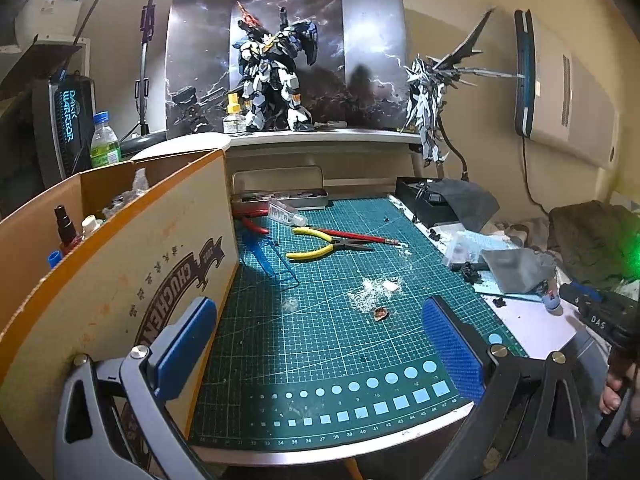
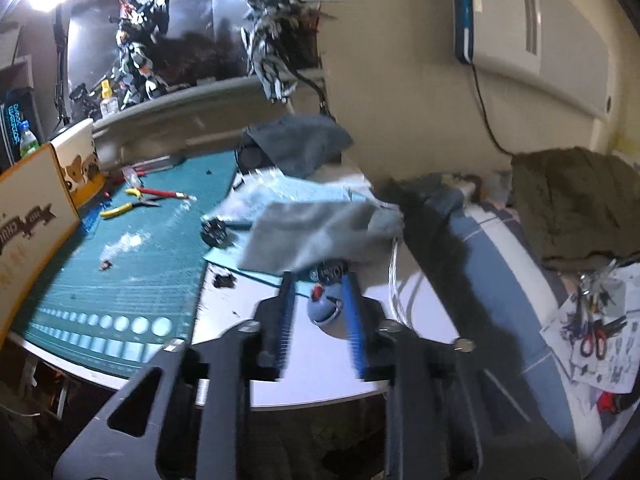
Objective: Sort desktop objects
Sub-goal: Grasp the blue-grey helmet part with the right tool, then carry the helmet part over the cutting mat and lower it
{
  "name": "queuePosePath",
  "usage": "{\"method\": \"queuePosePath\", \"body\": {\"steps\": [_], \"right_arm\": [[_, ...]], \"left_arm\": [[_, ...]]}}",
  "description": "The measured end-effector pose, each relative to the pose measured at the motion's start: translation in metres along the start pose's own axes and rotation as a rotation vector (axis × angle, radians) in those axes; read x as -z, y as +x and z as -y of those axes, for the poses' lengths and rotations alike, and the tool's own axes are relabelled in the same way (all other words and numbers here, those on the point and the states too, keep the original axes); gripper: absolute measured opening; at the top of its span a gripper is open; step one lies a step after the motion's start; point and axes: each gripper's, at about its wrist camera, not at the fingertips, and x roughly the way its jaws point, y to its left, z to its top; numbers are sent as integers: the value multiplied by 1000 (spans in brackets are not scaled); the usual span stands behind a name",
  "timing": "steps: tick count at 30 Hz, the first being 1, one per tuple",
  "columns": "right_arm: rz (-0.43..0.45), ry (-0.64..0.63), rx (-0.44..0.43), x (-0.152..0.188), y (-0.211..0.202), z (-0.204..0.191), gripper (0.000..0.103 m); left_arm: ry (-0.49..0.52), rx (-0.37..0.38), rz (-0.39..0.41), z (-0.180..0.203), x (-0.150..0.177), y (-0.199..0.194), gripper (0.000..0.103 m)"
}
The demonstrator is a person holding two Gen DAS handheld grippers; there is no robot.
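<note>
My left gripper (image 1: 320, 344) is open and empty above the near part of the green cutting mat (image 1: 320, 360), beside the cardboard box (image 1: 120, 280) on its left. Yellow-handled pliers (image 1: 320, 246) and a red-handled tool (image 1: 360, 237) lie further back on the mat. My right gripper (image 2: 318, 312) hangs over the white desk edge with a small blue-grey bottle (image 2: 324, 308) between its blue pads; the jaws stand close around it, and blur hides whether they touch it. The same bottle shows in the left wrist view (image 1: 554, 300).
The box holds small paint bottles (image 1: 66, 232). A metal tin (image 1: 280, 188) and a black box with grey cloth (image 1: 448, 200) stand at the mat's back. A grey pouch (image 2: 316, 236) and plastic bags lie right of the mat. A bed with scissors (image 2: 594, 340) is further right.
</note>
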Motion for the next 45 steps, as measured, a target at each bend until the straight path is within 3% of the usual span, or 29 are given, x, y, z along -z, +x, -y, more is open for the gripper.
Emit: {"method": "queuePosePath", "body": {"steps": [11,13,32,37,40,43,45], "right_arm": [[-7,-56,75,12,23,-6,21],[-16,-53,83,13,26,-5,25],[51,10,24,6,9,2,21],[90,14,-104,-16,-4,-19,21],[99,-48,-222,-28,-4,-55,21],[102,-147,-416,-33,0,-103,21],[91,-224,-492,-29,7,-128,21]], "left_arm": [[44,-5,-23,9,3,11,103],[46,-4,-25,9,3,11,103],[38,22,-29,7,11,-1,103],[12,37,-24,1,12,-7,103],[2,52,-21,0,13,-13,103],[1,56,-7,-2,15,-22,103],[-7,60,-9,-5,17,-26,103]]}}
